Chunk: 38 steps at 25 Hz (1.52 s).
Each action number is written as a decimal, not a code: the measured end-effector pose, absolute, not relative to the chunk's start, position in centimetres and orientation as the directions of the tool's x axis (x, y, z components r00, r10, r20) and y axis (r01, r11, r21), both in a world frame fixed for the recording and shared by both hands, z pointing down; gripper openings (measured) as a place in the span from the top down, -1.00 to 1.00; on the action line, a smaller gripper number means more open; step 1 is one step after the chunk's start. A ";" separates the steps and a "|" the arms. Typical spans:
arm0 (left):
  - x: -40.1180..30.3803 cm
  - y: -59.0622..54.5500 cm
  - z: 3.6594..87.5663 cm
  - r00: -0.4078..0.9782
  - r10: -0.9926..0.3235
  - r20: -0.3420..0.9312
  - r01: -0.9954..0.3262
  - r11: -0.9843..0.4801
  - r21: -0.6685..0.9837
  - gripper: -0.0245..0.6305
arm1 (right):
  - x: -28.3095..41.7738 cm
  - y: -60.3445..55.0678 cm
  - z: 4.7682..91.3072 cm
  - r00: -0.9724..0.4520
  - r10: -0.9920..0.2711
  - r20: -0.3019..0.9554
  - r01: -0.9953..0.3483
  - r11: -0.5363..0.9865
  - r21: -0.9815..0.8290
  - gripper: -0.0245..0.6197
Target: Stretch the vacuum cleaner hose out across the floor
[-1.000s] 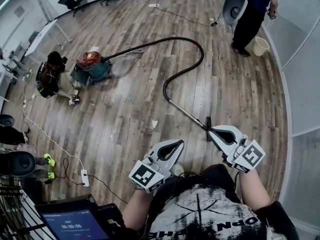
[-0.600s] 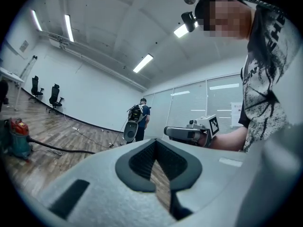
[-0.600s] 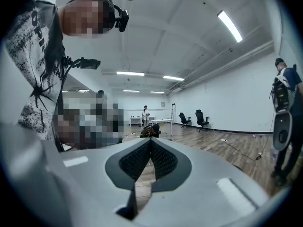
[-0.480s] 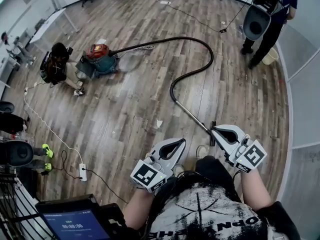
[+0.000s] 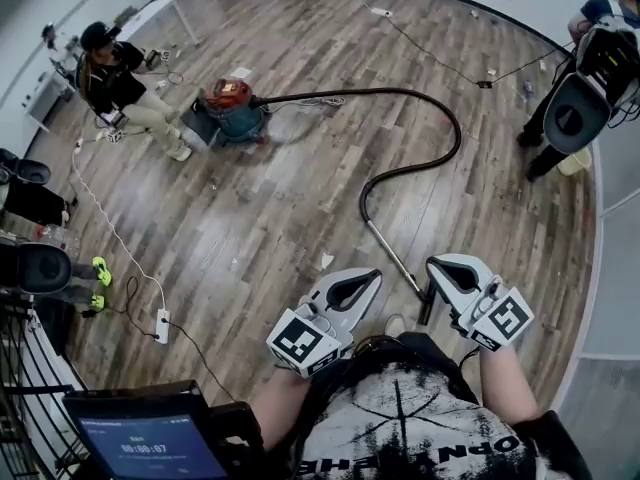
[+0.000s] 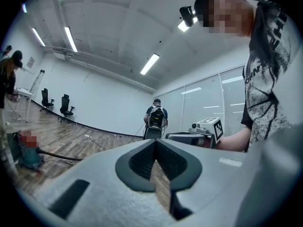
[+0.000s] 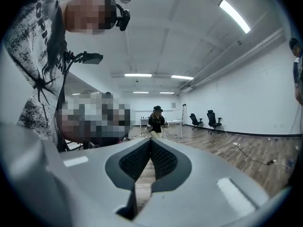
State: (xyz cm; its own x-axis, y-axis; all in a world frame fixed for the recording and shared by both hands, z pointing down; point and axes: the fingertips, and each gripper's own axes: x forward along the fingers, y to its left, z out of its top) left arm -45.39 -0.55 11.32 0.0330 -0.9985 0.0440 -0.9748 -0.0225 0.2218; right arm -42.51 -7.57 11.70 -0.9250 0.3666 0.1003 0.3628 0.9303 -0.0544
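Observation:
The red and teal vacuum cleaner [image 5: 232, 108] stands on the wood floor at upper left. Its black hose [image 5: 455, 138] runs right, loops back, and joins a metal wand [image 5: 392, 255]. The wand ends in a dark floor nozzle [image 5: 428, 306] near my feet. My left gripper [image 5: 372, 275] is shut and empty, held level, left of the wand. My right gripper [image 5: 435, 265] is also shut and empty, just above the nozzle. In the left gripper view the jaws [image 6: 155, 143] are together, with the vacuum [image 6: 23, 148] far off at left. The right gripper view shows its jaws [image 7: 150, 143] together too.
A person [image 5: 120, 83] sits on the floor beside the vacuum. Another person [image 5: 585, 98] stands at far right by the glass wall. A power strip [image 5: 162, 325] and its cable lie at left. A screen [image 5: 150, 443] sits at bottom left. A paper scrap [image 5: 327, 261] lies near the wand.
Both grippers have travelled across the room, still shut and empty. In the head view the vacuum, hose and people have slid right and downward. The nozzle now lies closer under the right gripper.

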 end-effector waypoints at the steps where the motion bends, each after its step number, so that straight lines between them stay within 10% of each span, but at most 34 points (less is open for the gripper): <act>1: -45.8 -1.7 10.9 0.025 -0.999 0.040 -0.976 -0.015 0.217 0.93 | -43.0 -8.7 11.6 -0.923 0.372 0.096 0.368 0.928 -0.057 0.90; 11: -48.9 -12.3 11.1 0.004 -0.998 0.064 -0.990 0.005 0.144 0.93 | -44.0 -19.9 15.3 -0.933 0.348 0.097 0.341 0.937 -0.079 0.90; 38: -60.3 -18.1 16.9 0.484 -0.874 0.043 -0.854 -0.462 0.240 0.93 | -50.5 -23.9 22.0 -0.938 -0.140 0.318 -0.173 0.982 -0.079 0.90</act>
